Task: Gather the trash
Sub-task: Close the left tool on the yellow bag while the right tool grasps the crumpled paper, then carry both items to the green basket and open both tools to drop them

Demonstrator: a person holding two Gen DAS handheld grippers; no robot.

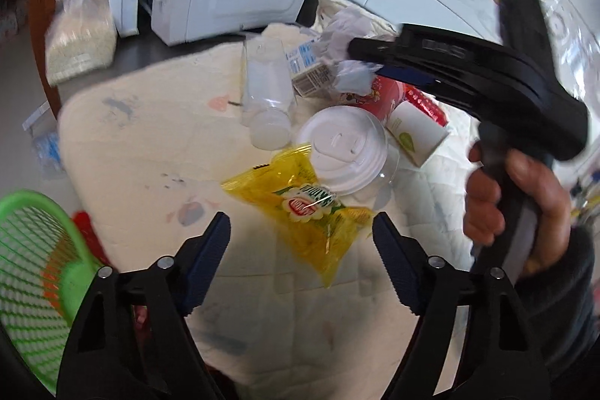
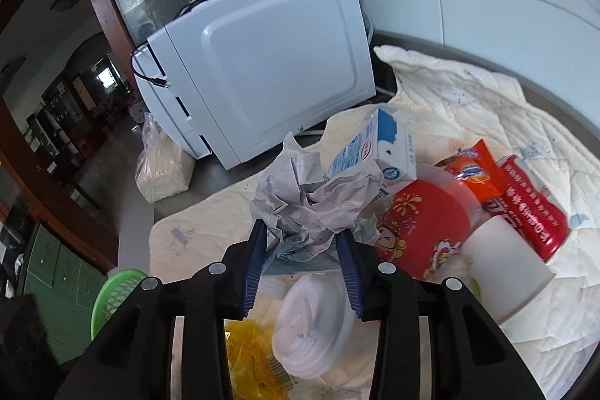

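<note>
A heap of trash lies on a cream quilted cloth (image 1: 150,145). My left gripper (image 1: 302,231) is open, its fingers on either side of a yellow snack bag (image 1: 303,208). My right gripper (image 2: 303,235) is shut on a crumpled paper ball (image 2: 315,201), which also shows in the left wrist view (image 1: 345,40) at the tip of the black right gripper. Around it lie a white cup lid (image 1: 345,149), a clear plastic cup (image 1: 266,92), a blue-and-white milk carton (image 2: 378,149), a red paper bowl (image 2: 423,223), a red can (image 2: 532,212) and an orange wrapper (image 2: 476,171).
A green mesh basket (image 1: 33,257) stands at the lower left, off the cloth's edge. A white microwave (image 2: 262,62) stands behind the heap. A bag of white grains (image 1: 78,40) sits to its left. A white paper cup (image 2: 502,268) lies at the right.
</note>
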